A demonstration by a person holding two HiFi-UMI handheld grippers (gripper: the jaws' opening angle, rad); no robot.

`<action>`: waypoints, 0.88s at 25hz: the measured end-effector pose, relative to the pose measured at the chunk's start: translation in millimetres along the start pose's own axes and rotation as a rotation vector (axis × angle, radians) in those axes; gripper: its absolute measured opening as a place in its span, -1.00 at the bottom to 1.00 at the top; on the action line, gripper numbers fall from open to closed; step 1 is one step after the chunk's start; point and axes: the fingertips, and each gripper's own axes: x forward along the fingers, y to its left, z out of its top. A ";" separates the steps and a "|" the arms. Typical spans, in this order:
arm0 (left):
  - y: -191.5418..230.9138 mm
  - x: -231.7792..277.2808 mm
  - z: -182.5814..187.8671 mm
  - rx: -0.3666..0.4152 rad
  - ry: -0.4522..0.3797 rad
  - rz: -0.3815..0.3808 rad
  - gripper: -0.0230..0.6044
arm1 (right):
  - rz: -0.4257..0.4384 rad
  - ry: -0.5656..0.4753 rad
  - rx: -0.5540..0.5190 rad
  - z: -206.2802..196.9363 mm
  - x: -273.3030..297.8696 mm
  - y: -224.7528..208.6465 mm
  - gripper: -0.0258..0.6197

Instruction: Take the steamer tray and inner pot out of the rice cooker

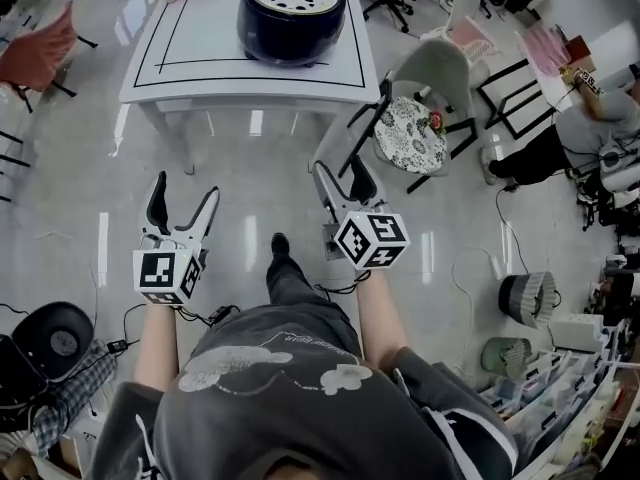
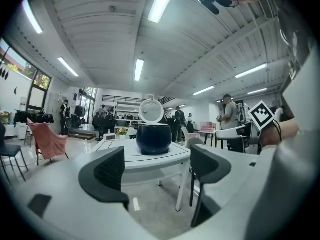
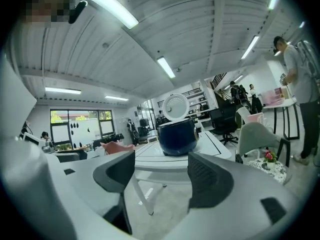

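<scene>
Left hand-held gripper and right hand-held gripper are pointing level toward the rice cooker on the worktop, jaws spread, empty.

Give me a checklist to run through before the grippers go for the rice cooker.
1. Left gripper open and empty: ok.
2. Right gripper open and empty: ok.
3. Rice cooker lid raised: ok, it stands upright in both gripper views.
4. Grippers within reach of the cooker: not ok, both are over the floor, short of the table.
5. Path clear: not ok, a chair with a floral cushion stands by the table's right corner, near the right gripper.
6. Steamer tray seated in the cooker: cannot tell from here.
</scene>
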 end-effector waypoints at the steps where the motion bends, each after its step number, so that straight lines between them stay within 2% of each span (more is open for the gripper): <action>1: -0.1 17.2 4.6 -0.005 0.008 -0.010 0.36 | -0.001 -0.001 -0.002 7.5 12.7 -11.7 0.07; 6: -2.2 96.6 22.2 -0.035 0.054 -0.035 0.37 | 0.021 0.018 0.005 35.9 72.1 -66.0 0.07; 13: 11.3 184.8 44.8 -0.060 0.085 -0.007 0.37 | 0.099 0.028 0.012 72.0 157.1 -114.0 0.07; 18: 24.6 220.2 55.6 -0.082 0.113 0.008 0.37 | 0.128 0.022 0.012 95.0 206.4 -132.3 0.07; 22: 45.2 236.3 60.8 -0.103 0.134 0.033 0.37 | 0.095 0.020 0.015 113.7 238.3 -151.1 0.06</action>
